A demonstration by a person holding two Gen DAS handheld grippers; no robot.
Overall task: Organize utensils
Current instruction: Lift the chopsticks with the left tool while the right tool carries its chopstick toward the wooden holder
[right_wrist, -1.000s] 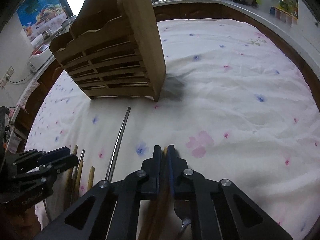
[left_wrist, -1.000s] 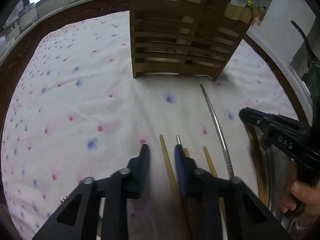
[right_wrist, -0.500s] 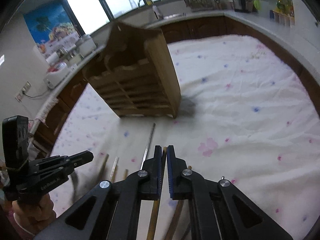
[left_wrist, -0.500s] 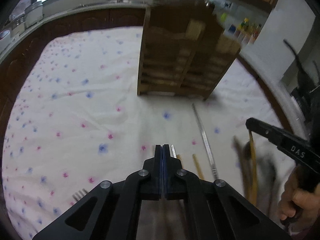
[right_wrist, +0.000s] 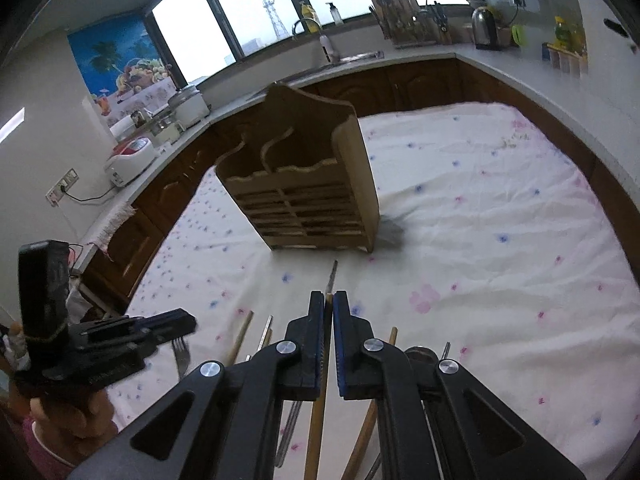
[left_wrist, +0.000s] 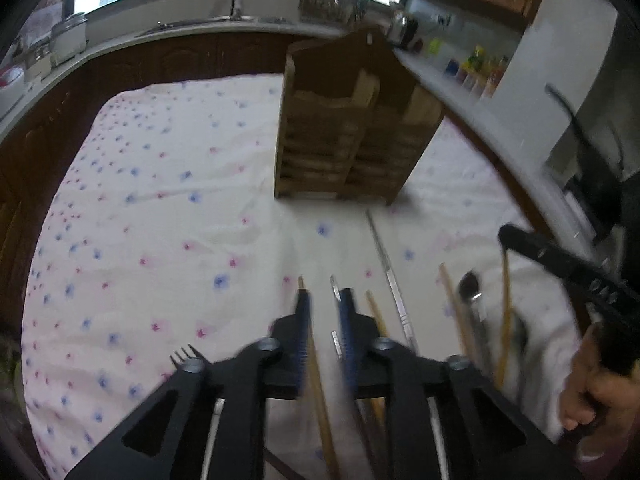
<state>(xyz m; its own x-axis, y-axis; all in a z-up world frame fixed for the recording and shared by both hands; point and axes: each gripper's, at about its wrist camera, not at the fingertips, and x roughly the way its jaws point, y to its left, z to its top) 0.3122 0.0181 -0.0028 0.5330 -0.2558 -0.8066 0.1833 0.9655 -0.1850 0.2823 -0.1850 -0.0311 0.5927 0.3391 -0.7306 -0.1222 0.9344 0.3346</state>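
A wooden utensil rack (left_wrist: 348, 136) stands on the floral tablecloth; it also shows in the right wrist view (right_wrist: 304, 192). My left gripper (left_wrist: 325, 300) is open above a wooden chopstick (left_wrist: 318, 384) that lies between its fingers. A fork (left_wrist: 185, 354) lies to its left, a long metal utensil (left_wrist: 390, 280) to its right. My right gripper (right_wrist: 328, 300) is shut on a wooden chopstick (right_wrist: 318, 424), held above the cloth. More chopsticks (right_wrist: 240, 338) and a fork (right_wrist: 181, 354) lie below. The left gripper (right_wrist: 176, 322) shows at left.
The floral tablecloth (right_wrist: 500, 220) covers the table. Dark wooden cabinets and a counter with a sink, rice cooker (right_wrist: 188, 104) and kettle (right_wrist: 484, 28) ring the table. The right gripper (left_wrist: 560, 264) and hand show at right in the left wrist view.
Both grippers rose and pulled back from the rack. My left gripper, shut half a second ago, has opened again. My right gripper stays shut on its chopstick.
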